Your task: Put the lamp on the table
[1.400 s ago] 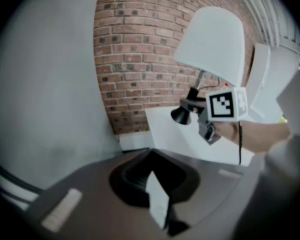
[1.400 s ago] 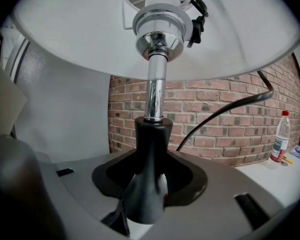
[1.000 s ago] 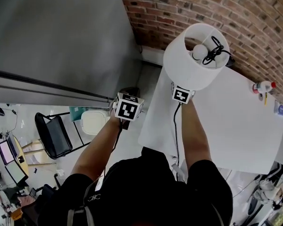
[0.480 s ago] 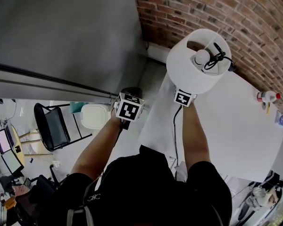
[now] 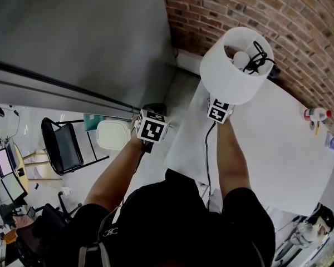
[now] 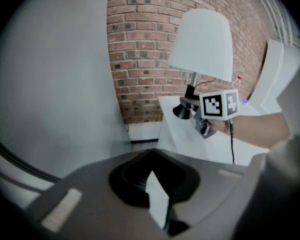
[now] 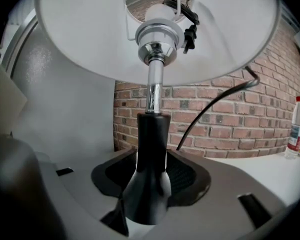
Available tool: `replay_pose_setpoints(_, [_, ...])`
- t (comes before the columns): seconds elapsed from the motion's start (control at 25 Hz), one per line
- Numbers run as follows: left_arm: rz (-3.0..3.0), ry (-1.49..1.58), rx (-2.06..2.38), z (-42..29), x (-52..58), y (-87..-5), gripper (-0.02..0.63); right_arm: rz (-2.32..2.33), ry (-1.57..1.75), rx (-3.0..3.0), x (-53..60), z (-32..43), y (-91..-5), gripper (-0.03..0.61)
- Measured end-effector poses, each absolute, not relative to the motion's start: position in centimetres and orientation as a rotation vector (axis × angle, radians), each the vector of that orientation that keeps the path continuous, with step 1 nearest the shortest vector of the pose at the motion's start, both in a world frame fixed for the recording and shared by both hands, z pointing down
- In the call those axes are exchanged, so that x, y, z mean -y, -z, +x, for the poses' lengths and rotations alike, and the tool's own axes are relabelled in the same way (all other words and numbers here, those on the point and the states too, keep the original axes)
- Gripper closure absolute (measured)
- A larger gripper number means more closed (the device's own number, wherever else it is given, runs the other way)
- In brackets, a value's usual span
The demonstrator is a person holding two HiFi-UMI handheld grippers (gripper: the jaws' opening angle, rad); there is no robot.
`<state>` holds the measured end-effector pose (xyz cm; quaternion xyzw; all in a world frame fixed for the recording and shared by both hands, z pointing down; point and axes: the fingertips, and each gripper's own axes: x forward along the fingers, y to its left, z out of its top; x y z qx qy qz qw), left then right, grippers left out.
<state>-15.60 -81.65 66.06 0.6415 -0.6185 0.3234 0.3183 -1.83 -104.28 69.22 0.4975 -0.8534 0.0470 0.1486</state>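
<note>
The lamp has a white shade [image 5: 234, 71], a chrome stem and a black neck [image 7: 151, 149], with its cord bundled inside the shade. My right gripper [image 5: 221, 105] is shut on that black neck [image 6: 189, 100] and holds the lamp upright above the near-left part of the white table [image 5: 278, 143]. Its jaws have just eased slightly wider, with the neck still between them. The lamp's foot is hidden below the jaws. My left gripper [image 5: 150, 117] hangs off the table's left edge, over the floor. Its jaws [image 6: 157, 204] look shut with nothing between them.
A brick wall [image 5: 300, 15] runs behind the table and a grey partition [image 5: 72, 32] stands at the left. A bottle [image 5: 314, 114] stands near the table's far right. On the floor at the left are a black folding chair [image 5: 64, 157] and a white bin [image 5: 111, 135].
The lamp and right gripper have shifted a little farther over the table toward the brick wall. The left gripper has stayed about where it was.
</note>
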Motion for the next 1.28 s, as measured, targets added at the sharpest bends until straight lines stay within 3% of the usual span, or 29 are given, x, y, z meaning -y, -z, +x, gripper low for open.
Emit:
replay_pose_setpoints(0.08, [1.696, -0.849, 1.632, -15.6, 81.5, -65.9, 0.614, 1.418, -0.193, 2.448, 103.8, -1.5, -69.8, 0.387])
replay_pose_setpoints(0.36, [1.703, -0.804, 1.664, -16.1, 80.5, -64.2, 0.614, 1.441, -0.318, 2.412, 98.5, 1.4, -69.3, 0.389])
replay_pose_setpoints(0.48, [1.731, -0.743, 1.672, -15.5, 80.7, -63.2, 0.614, 1.488, -0.348, 2.378, 96.0, 3.5, -67.8, 0.569])
replay_pose_setpoints(0.52, [1.74, -0.725, 1.674, -15.2, 80.5, -62.8, 0.614, 1.495, -0.353, 2.369, 95.2, 4.0, -67.3, 0.578])
replay_pose_setpoints(1.28, [2.014, -0.456, 1.715, -13.0, 69.0, -51.7, 0.614, 1.566, -0.436, 2.378, 74.9, 2.1, -52.2, 0.58])
